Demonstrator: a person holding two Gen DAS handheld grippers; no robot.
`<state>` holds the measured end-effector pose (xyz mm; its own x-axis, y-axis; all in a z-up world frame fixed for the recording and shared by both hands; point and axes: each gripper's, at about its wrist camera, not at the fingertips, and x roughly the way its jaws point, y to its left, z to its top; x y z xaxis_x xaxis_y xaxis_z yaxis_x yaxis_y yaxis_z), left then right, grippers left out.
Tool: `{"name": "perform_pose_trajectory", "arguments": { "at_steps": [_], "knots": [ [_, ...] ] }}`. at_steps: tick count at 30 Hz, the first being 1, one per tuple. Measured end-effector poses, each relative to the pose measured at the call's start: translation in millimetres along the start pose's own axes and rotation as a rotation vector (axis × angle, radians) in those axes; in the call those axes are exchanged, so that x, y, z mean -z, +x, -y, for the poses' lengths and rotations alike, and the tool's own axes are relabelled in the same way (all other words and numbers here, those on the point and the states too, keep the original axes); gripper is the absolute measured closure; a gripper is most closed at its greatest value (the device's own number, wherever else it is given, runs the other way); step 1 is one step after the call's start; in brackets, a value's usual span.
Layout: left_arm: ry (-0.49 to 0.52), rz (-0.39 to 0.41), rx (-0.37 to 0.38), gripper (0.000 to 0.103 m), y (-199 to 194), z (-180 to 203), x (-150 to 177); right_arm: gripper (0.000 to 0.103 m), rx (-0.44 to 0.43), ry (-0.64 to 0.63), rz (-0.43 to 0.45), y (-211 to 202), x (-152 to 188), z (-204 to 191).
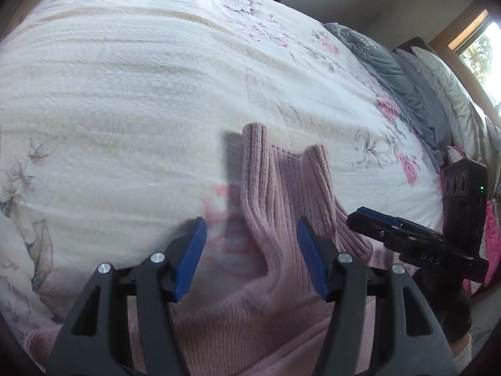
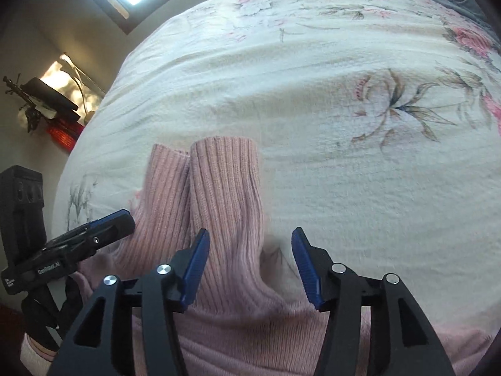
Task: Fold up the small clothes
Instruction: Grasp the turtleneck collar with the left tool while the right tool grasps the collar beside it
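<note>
sweater point(image 1: 281, 219) lying on bed point(image 1: 125, 94) | left gripper point(image 1: 252, 257) and right gripper point(image 2: 250, 263) hovering over sleeves, jaws apart, gripping nothing | risk: thick knit bunching, sleeves sliding crooked

Right wrist view: white lettering "GenRoboAI" on the black body of the left gripper point(image 2: 103, 228), at the frame's left edge. A smaller white mark sits beside it, too small to read.

Left wrist view: faint raised letters on the black body of the right gripper point(image 1: 375, 216), reading roughly "DAS"; blurred, uncertain.

No other text legible.
</note>
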<state>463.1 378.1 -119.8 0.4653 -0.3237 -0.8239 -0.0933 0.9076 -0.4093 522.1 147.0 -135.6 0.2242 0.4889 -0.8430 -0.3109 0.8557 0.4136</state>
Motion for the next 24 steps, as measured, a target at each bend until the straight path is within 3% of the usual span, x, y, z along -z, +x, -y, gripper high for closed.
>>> {"name": "perform_pose_trajectory", "arguments": {
  "at_steps": [6, 8, 10, 11, 13, 18, 24],
  "knots": [
    [0.017, 0.019, 0.055, 0.047, 15, 5, -14, 0.047, -0.062, 0.063, 0.006, 28, -17, 12],
    [0.020, -0.007, 0.074, 0.064, 25, 7, -16, 0.050, -0.081, 0.073, 0.012, 33, -19, 13],
    [0.004, -0.040, 0.078, 0.091, 36, 6, -14, 0.072, -0.106, 0.060, 0.014, 36, -20, 11],
    [0.010, -0.047, 0.075, 0.094, 40, 6, -12, 0.078, -0.123, 0.061, 0.011, 37, -19, 10],
    [0.018, -0.032, 0.081, 0.095, 39, 6, -9, 0.088, -0.125, 0.047, 0.023, 34, -17, 9],
    [0.015, 0.029, 0.143, 0.096, 13, 7, -3, 0.089, -0.209, 0.030, 0.129, -4, -5, 12],
    [0.144, 0.130, 0.188, 0.096, -34, 31, 24, 0.090, -0.277, -0.085, 0.238, -61, 26, -2]
  ]
}}
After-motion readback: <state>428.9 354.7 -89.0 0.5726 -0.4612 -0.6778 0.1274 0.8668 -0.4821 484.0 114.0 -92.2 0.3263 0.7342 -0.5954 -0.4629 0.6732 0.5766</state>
